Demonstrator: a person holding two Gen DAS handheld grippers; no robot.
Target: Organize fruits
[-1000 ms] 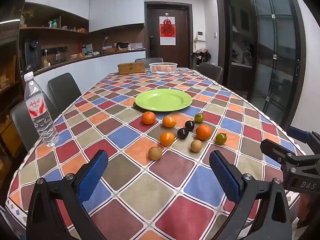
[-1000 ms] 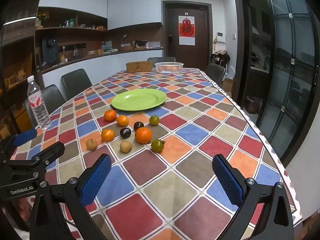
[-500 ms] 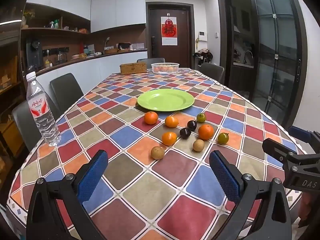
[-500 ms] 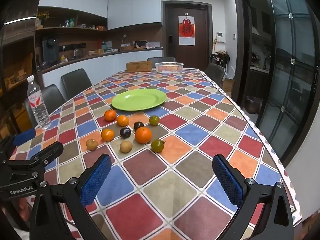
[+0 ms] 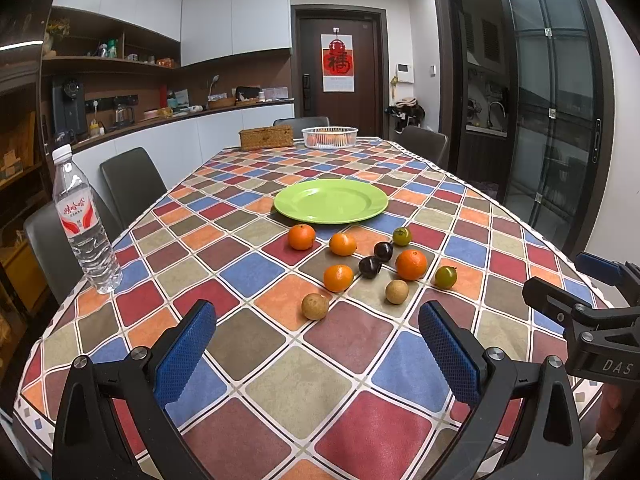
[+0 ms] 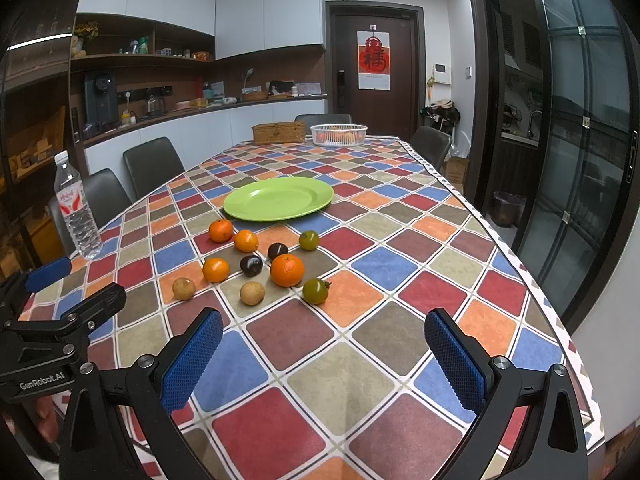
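Fruit lies loose on a checkered tablecloth (image 5: 280,392) just short of an empty green plate (image 5: 331,201): four tangerines, the largest (image 5: 411,265) near two dark plums (image 5: 370,267), two greenish tomatoes (image 5: 446,277) and two brown longans (image 5: 315,306). The left gripper (image 5: 316,344) and right gripper (image 6: 323,356) hover over the near table edge, jaws spread wide and holding nothing. A water bottle (image 5: 86,226) stands at left; a white basket (image 5: 329,137) and a wicker box (image 5: 266,138) sit at the far end.
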